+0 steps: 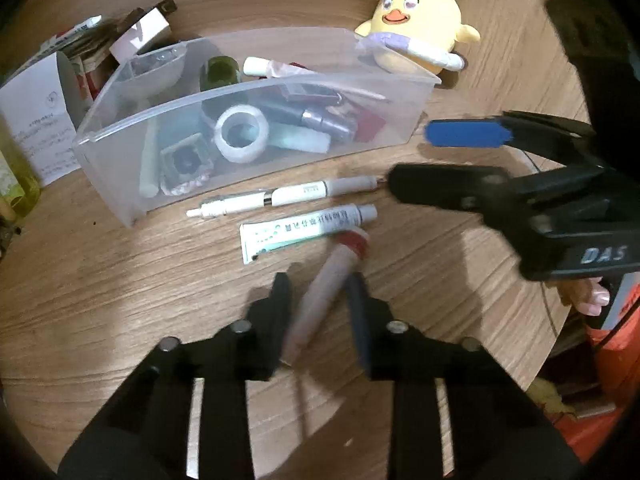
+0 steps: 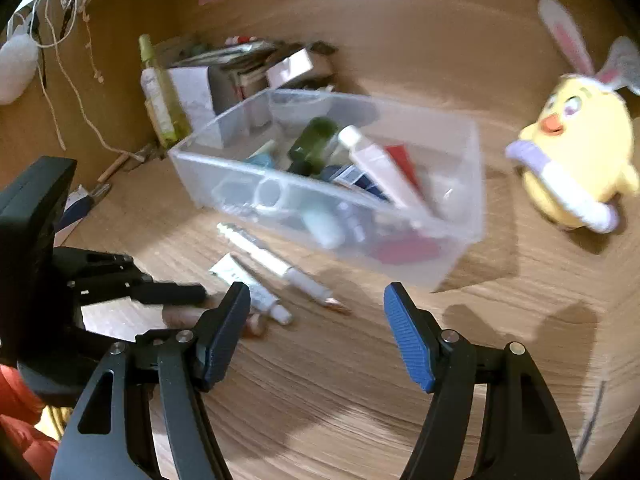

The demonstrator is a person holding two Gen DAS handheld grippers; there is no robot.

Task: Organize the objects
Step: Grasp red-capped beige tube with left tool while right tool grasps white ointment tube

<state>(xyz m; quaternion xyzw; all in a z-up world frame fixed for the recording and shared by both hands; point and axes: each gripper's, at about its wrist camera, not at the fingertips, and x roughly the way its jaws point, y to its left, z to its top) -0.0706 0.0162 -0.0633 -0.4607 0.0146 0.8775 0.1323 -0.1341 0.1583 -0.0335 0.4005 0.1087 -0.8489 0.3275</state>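
A clear plastic bin [image 1: 132, 184] [image 2: 456, 264] holds several small items: a tape roll [image 1: 241, 132], tubes, a green bottle [image 1: 219, 71]. In front of it on the wooden table lie a white pen [image 1: 280, 197] [image 2: 276, 262], a white-green ointment tube [image 1: 304, 229] [image 2: 248, 286] and a pinkish tube with a red cap [image 1: 320, 296]. My left gripper [image 1: 320, 292] straddles the pinkish tube, fingers close on both sides; contact is blurred. My right gripper [image 2: 316, 308] is open and empty above the table, right of the loose items; it shows in the left wrist view [image 1: 412, 160].
A yellow chick plush with bunny ears [image 1: 416, 28] [image 2: 576, 172] stands right of the bin. Boxes, papers and a yellow-green bottle [image 2: 158, 92] crowd the back left. The table's edge [image 1: 560, 320] runs at the right.
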